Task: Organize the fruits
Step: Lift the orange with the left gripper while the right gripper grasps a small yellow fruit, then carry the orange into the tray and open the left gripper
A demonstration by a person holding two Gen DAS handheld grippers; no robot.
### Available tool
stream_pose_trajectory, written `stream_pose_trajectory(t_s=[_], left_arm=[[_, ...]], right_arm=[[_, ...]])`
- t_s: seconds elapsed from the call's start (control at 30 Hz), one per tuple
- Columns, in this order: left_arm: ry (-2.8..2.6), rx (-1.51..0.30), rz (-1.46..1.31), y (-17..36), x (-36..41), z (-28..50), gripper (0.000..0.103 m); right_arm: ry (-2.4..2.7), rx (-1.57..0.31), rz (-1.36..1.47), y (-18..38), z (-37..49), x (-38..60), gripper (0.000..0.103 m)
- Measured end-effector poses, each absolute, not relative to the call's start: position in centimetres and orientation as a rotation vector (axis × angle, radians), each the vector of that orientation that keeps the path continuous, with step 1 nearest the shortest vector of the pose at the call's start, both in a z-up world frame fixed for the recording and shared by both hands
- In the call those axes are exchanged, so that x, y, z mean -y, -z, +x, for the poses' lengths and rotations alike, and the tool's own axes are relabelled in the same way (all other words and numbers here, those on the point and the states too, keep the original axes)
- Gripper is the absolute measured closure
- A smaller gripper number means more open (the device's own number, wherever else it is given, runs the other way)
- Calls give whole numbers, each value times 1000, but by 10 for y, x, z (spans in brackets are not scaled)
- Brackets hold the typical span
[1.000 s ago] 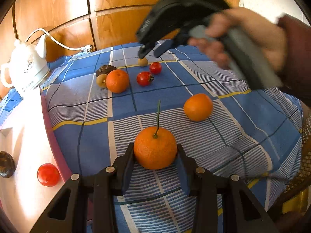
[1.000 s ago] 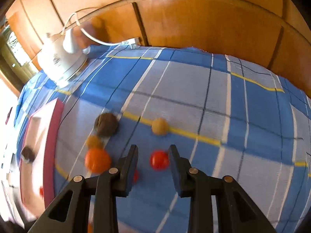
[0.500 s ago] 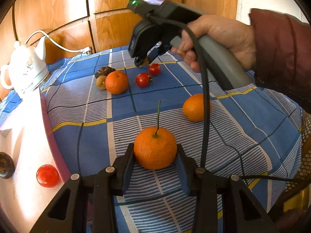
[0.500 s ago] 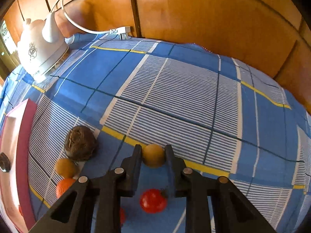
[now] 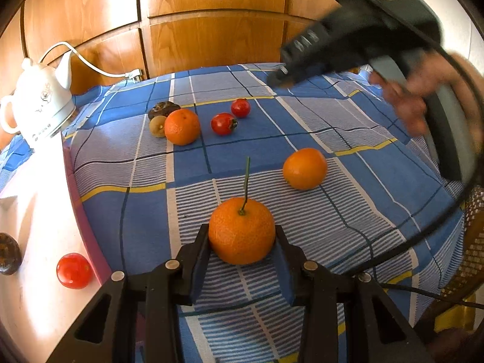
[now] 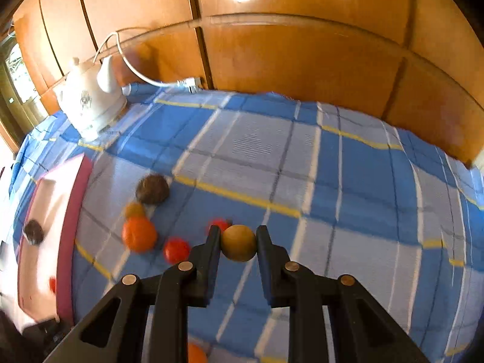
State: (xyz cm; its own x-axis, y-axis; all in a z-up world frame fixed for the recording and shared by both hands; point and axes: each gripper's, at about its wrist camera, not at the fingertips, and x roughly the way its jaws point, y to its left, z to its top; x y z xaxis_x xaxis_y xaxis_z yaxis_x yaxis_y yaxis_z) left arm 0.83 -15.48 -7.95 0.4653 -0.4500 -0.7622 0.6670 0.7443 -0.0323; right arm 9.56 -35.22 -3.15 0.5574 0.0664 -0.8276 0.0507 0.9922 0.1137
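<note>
Where the wooden wall panels [image 6: 302, 60] meet the table, a blue checked cloth [image 5: 302, 121] with white and yellow lines covers the whole top. A white kettle [image 5: 39, 103] stands at the far left corner, and its white cord [image 6: 133, 66] runs back to the wall. At the left edge lies a pale tray with a dark pink rim [image 5: 77, 181]. In the tray there is a red tomato [image 5: 73, 270] and a dark brown fruit [image 5: 7, 257] beside it. Out on the cloth sit a wrinkly brown fruit [image 5: 163, 108], a small tan fruit [image 5: 158, 125] and an orange [image 5: 182, 126], all close together. Two red tomatoes [image 5: 224, 123] lie just to their right, and another orange [image 5: 305, 168] sits alone nearer the front. The left gripper [image 5: 242, 254] has its pads pressed on both sides of an orange with a green stem [image 5: 242, 233], which rests on the cloth. The right gripper [image 6: 238, 243] is closed on a small yellow-brown ball fruit [image 6: 238, 243]. That picture is blurry, but the ball fruit seems to be lifted off the cloth. A hand [image 5: 423, 90] holds the handle of the right gripper, above the right side of the table.
</note>
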Motion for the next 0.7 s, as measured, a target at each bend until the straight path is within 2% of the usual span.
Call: stream_pose_trajectory(t_s=[0.33,0.7], left_arm=[[698,-820,260,65,145,0,64],[652,-772,148,30,115,6,64]], right_arm=[[66,-1081,222,79,67,373,80],[65,-1073,182,83,66,369,79]])
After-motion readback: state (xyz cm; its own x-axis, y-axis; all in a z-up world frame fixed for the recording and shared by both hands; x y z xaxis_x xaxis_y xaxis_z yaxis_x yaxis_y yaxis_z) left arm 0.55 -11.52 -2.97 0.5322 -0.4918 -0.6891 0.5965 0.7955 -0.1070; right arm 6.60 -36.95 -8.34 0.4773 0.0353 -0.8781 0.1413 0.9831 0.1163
